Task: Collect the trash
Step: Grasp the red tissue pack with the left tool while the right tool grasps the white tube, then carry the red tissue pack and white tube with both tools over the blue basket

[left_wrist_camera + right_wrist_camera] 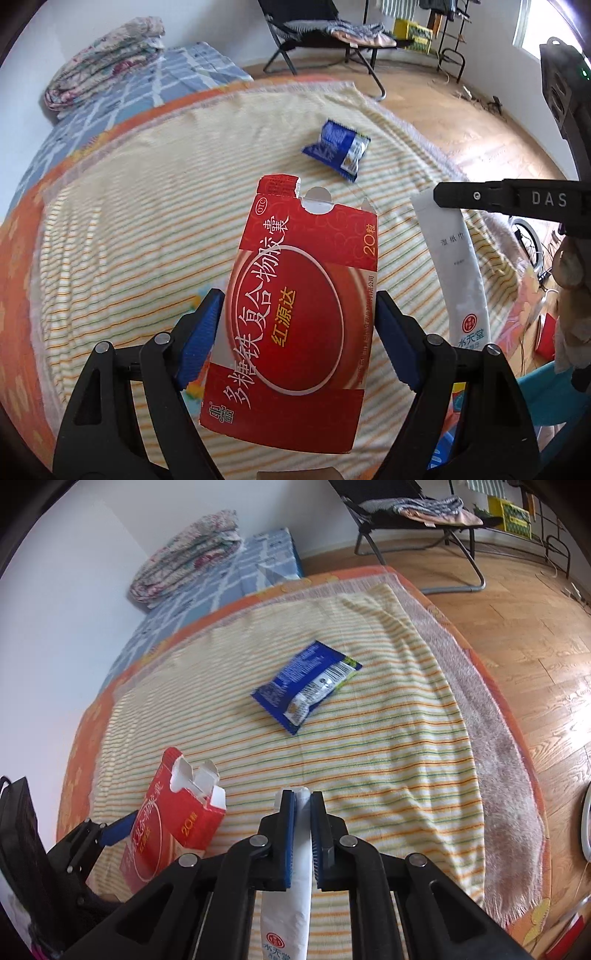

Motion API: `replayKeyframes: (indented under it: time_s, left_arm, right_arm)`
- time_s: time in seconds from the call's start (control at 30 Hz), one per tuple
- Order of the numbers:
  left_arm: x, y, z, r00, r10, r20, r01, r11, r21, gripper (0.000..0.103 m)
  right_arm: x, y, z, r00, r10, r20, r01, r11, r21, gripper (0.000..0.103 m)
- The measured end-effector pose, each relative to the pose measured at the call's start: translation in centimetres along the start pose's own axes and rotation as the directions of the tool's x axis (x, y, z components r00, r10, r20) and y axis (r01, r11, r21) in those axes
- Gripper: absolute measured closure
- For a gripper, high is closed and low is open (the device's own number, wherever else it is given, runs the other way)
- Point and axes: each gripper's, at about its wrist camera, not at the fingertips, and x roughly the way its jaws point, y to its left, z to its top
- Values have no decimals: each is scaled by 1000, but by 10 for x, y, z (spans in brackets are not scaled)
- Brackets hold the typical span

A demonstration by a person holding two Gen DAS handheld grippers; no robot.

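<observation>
- The left claw [295, 339] grips a red cardboard box [295, 306] across its width, one blue pad on each long side; the jaws stand wide because the box is wide.
- The box hangs above the striped towel [129, 229], its torn top flaps open and pointing to the far side.
- The right claw [303, 834] is pinched narrow on a white wipe packet [301, 878], which runs lengthways between the pads.
- One piece of trash is not yet collected: a blue snack wrapper [306, 685] lies flat on the towel, far of both claws and well apart from them.
- The towel covers a bed [85, 738]; wood floor [517, 635] lies to the right.
- Risk: the box is thin card and open at one end. Excess squeeze is likely to buckle its walls, and the box may then slip out.
- Risk: the packet is thin and smooth. A quick swing may let it slide out of the pads.
- Risk: both claws are full. The wrapper cannot be taken until one load is dropped; no bin shows in either view.
- Risk: the claws sit near each other, so a careless turn may knock box against packet.
</observation>
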Motion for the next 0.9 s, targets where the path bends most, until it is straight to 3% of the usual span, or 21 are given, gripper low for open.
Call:
replayKeyframes:
  time_s: [0.57, 0.9]
  left_arm:
    - [-92, -7, -49, 992, 12, 124, -9, 1000, -21, 21]
    - [-119, -15, -96, 990, 10, 141, 1, 997, -71, 21]
  right_arm:
    - [-87, 41, -48, 983, 158, 93, -146, 981, -124, 98]
    - [-105, 52, -89, 970, 241, 45, -232, 961, -148, 98]
